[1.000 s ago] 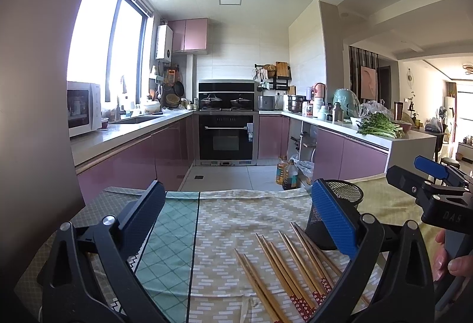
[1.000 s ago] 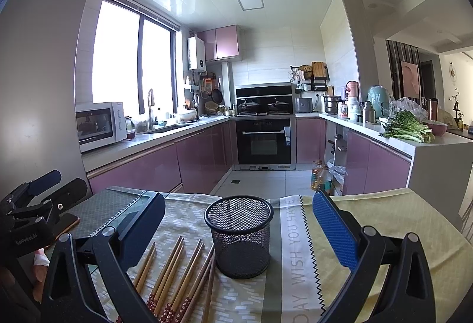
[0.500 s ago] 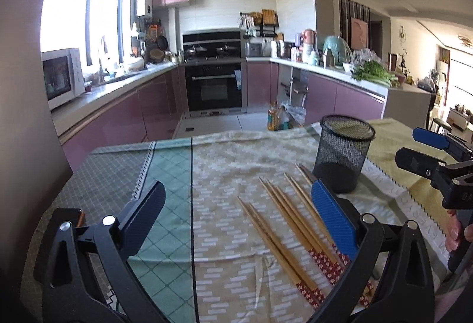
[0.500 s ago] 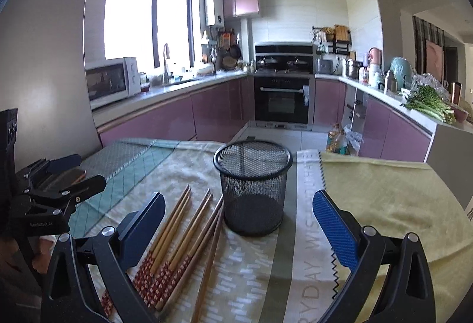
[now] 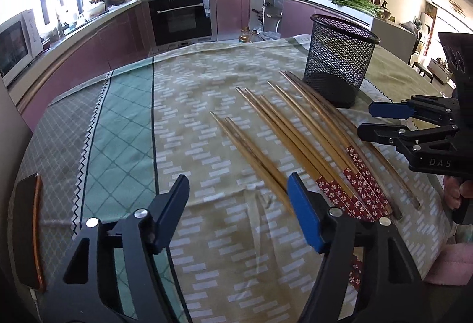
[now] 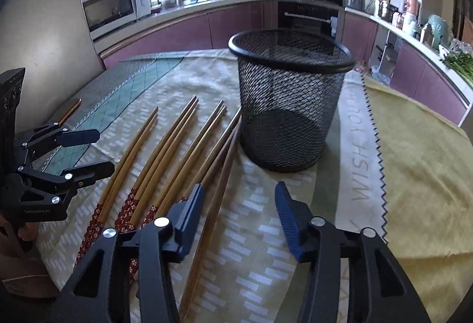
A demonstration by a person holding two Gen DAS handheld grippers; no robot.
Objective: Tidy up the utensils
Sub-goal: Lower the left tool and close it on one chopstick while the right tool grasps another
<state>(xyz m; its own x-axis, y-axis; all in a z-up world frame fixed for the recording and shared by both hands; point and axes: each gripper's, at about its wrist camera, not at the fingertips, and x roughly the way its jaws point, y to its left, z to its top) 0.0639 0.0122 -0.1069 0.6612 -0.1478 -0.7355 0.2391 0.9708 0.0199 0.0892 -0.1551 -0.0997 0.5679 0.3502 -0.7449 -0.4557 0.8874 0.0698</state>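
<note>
Chopsticks lose their patterned ends behind left gripper fingers

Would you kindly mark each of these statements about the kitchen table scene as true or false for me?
1. The black wire-mesh basket stands upright. True.
2. Wooden chopsticks already stand inside the basket. False: it is empty; they lie on the tablecloth.
3. The right gripper holds a chopstick. False: nothing is between its jaws.
4. A phone lies at the table's edge. True.
5. The left gripper has its jaws apart. True.
</note>
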